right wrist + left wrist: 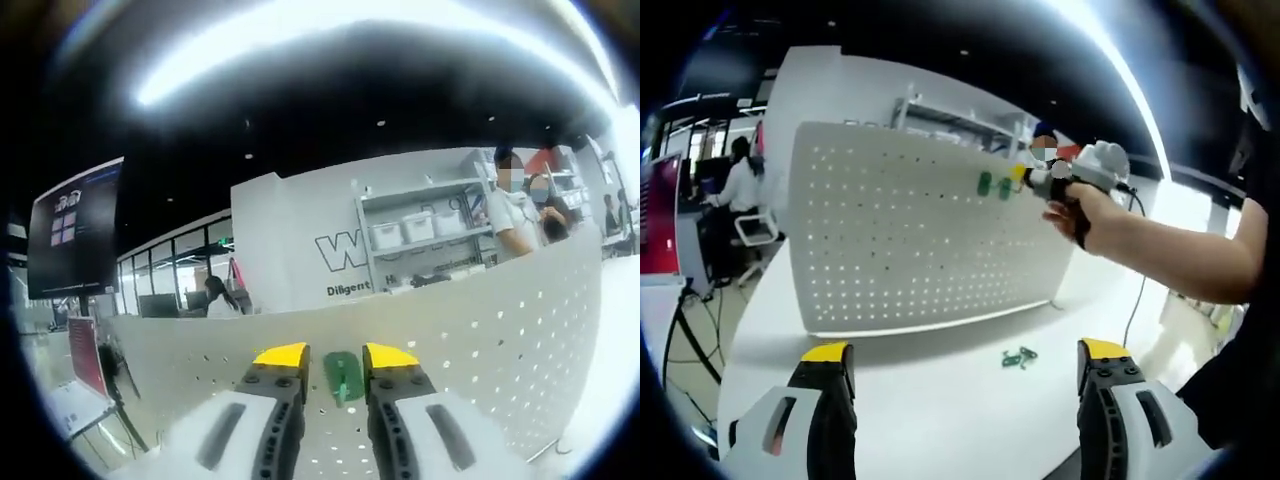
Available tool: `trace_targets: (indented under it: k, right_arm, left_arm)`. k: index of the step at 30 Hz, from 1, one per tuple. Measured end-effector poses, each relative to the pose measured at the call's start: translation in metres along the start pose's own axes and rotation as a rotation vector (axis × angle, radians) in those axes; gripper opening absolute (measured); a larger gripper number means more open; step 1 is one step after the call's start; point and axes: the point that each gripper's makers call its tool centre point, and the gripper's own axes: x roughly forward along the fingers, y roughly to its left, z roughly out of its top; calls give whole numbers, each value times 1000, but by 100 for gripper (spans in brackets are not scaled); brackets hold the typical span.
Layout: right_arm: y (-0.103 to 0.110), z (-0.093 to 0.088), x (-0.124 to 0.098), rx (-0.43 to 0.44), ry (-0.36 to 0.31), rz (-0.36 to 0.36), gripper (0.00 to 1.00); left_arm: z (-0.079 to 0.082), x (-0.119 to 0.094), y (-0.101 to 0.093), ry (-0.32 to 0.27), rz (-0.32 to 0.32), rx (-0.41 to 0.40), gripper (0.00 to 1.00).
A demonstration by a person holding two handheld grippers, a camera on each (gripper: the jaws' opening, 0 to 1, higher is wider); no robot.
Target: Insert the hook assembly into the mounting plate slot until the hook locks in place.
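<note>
Jaws of my left gripper (965, 365) rise from the bottom of the left gripper view, yellow-tipped, spread wide with nothing between them. Just beyond, low centre-right of that frame, a few loose green hooks (1019, 357) lie on the white table (930, 400), which is smooth and otherwise bare where I can see it. Behind them a white pegboard (910, 235) stands upright on the table, dotted with rows of holes. High on its right side I see green hooks (993, 185) already hanging, and the right gripper (1025, 176), held in a person's hand (1080, 212), reaches in from the right and meets the board there.

In the right gripper view the two yellow-tipped jaws stand close together at bottom centre, closed on a green hook (343, 377) that sits against the perforated board (500, 330); I cannot tell whether it is seated in the holes.

Past the board's top edge: a white wall with lettering (345, 255), a shelf unit with bins (420, 235), people standing at upper right, a seated person (738, 185) at far left, a dark monitor (75, 235) at upper left, and a black ceiling with a bright light strip (350, 40).
</note>
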Motion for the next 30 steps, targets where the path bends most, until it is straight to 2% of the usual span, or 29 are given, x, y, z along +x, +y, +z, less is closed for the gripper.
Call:
trace_targets:
  k: [9, 19, 23, 30]
  right_arm:
    - [-7, 19, -13, -7, -25, 14, 23]
    - [-24, 27, -34, -33, -24, 39, 26]
    - [-32, 27, -42, -44, -19, 48, 27]
    - [-41, 19, -63, -31, 8, 98, 29]
  left_arm:
    - [3, 0, -4, 1, 2, 9, 93]
    - [1, 4, -6, 11, 4, 14, 92]
    - [0, 6, -7, 30, 7, 22, 90]
    - [-2, 5, -7, 32, 9, 19, 91]
